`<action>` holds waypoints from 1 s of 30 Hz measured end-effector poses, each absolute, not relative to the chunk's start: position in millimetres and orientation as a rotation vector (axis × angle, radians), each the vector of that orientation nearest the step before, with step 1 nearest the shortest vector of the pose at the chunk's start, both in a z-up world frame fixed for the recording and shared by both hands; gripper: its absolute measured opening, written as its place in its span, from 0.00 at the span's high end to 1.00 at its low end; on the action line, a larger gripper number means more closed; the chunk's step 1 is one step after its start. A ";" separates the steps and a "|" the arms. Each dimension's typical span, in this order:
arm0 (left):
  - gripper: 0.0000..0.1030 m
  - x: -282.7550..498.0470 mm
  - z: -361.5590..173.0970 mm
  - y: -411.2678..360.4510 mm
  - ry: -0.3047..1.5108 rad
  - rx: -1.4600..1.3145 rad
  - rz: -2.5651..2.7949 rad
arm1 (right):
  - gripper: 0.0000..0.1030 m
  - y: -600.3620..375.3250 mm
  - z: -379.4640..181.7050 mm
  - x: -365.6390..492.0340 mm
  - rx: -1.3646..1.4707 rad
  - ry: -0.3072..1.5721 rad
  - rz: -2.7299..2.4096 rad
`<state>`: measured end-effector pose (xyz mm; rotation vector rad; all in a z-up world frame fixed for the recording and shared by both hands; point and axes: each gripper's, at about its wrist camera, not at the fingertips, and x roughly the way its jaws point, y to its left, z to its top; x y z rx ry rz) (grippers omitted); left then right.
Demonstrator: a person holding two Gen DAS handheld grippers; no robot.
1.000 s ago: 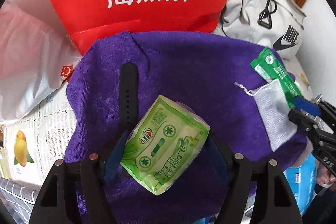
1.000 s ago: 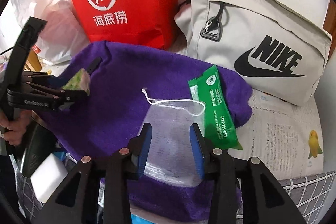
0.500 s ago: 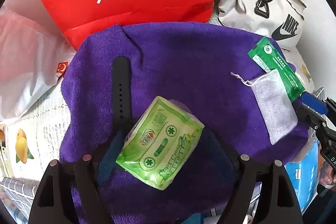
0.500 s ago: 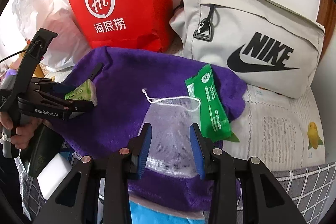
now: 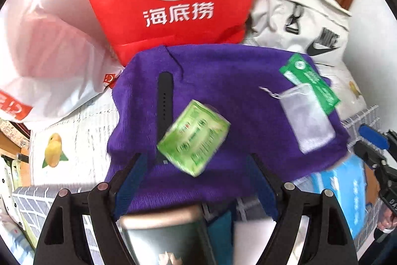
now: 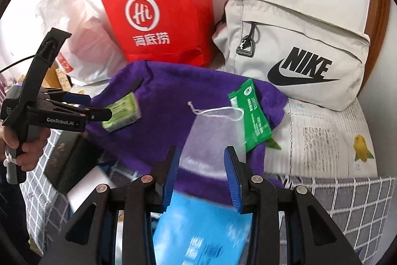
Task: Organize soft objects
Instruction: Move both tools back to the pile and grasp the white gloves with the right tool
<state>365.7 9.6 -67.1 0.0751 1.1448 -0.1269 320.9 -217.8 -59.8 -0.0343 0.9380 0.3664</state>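
Observation:
A light green tissue pack (image 5: 194,138) lies blurred on the purple towel (image 5: 223,76), just ahead of my left gripper (image 5: 196,165), whose jaws stand wide apart and empty. The pack also shows in the right wrist view (image 6: 122,113), at the tip of the left gripper (image 6: 99,113). A white mesh drawstring pouch (image 6: 211,135) and a dark green packet (image 6: 255,116) lie on the towel (image 6: 173,91) ahead of my right gripper (image 6: 202,170), which is open and empty. A black strap (image 5: 165,101) lies on the towel beside the pack.
A red paper bag (image 6: 158,21), a white plastic bag (image 5: 49,61) and a grey Nike bag (image 6: 297,61) stand behind the towel. A blue package (image 6: 198,227) and a dark phone-like object (image 5: 168,235) sit below the towel's near edge. A printed cloth (image 6: 322,140) covers the surface.
My left gripper opened, let go of the green tissue pack and pulled back from it. My right gripper also drew back from the mesh pouch, still open.

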 end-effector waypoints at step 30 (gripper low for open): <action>0.21 178.2 -81.4 73.3 1.148 -0.160 -0.129 | 0.51 -143.4 -93.2 196.3 -0.116 1.008 0.549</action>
